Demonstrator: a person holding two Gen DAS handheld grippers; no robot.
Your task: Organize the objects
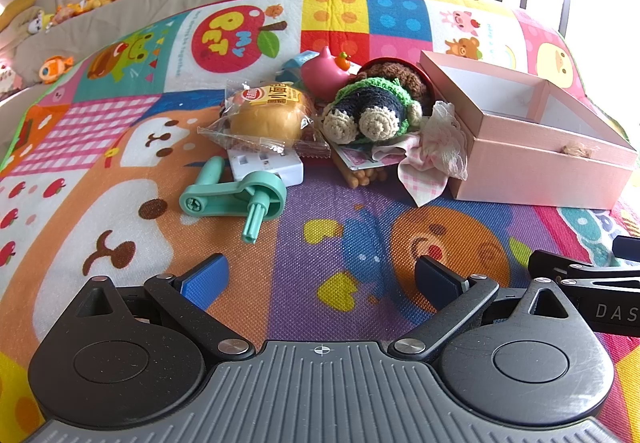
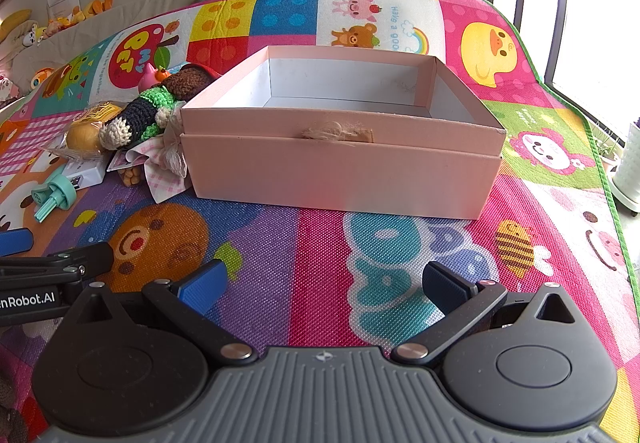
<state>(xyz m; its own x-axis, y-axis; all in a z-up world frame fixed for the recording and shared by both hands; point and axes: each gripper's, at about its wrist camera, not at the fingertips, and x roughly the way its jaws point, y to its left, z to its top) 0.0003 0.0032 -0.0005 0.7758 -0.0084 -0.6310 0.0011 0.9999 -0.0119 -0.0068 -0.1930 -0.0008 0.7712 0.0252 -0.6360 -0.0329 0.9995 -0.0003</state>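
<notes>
Both wrist cameras look low across the mat (image 1: 320, 243): left faces the toy pile, right the near box (image 2: 344, 163); both share these.

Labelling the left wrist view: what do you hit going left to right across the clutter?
Mint-green plastic crank handle → wrapped bread bun in clear packet → crocheted navy-and-green toy → pink checked lace-edged cloth → open pink cardboard box.

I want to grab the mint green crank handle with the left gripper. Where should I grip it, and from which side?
Take the crank handle by its flat arm, between the small hub and the big ring. It lies flat on the mat, arm running left-right, so bring the open left gripper down from above with fingers fore and aft of the arm. The upturned peg probably offers less to hold.
</notes>
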